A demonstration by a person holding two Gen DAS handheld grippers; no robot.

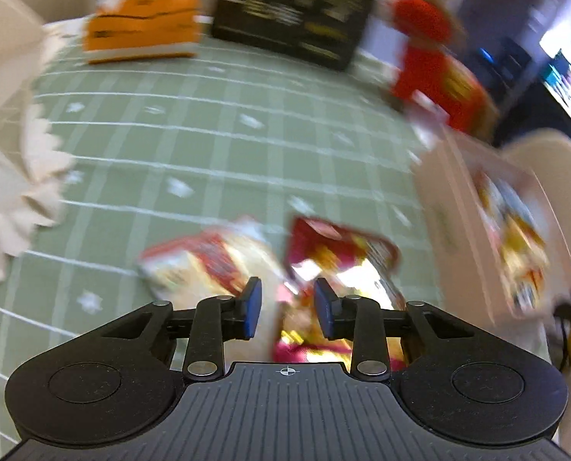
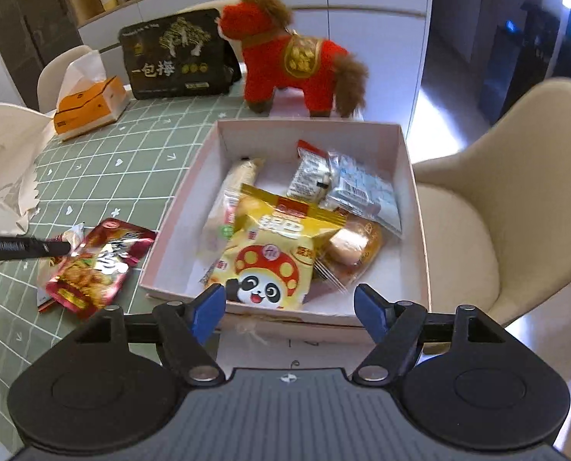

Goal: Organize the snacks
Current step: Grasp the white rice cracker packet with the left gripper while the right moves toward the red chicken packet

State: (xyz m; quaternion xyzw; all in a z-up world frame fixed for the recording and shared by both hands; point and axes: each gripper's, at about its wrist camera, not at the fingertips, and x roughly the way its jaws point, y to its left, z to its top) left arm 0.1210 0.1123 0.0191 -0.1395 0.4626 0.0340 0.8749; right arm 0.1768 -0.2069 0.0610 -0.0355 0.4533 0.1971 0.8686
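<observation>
Your right gripper [image 2: 289, 309] hangs with its jaws wide and nothing between them, just above the near rim of the pink box [image 2: 178, 207]; it looks freed so you can fetch more; in the box the yellow panda packet [image 2: 270, 257] lies on top of the other snacks, its Chinese print too small to read surely. Your left gripper [image 1: 287, 307] has its blue pads narrowed but apart, gripping nothing, poised over the red foil packet [image 2: 93, 265] on the green tablecloth [image 2: 105, 165] just left of the box; likely your next pick. Farther back stand the orange tissue box [image 2: 89, 105], the black bag [image 2: 174, 53] reading "一包擇" as best I can tell, and the red plush horse [image 2: 289, 57].
</observation>
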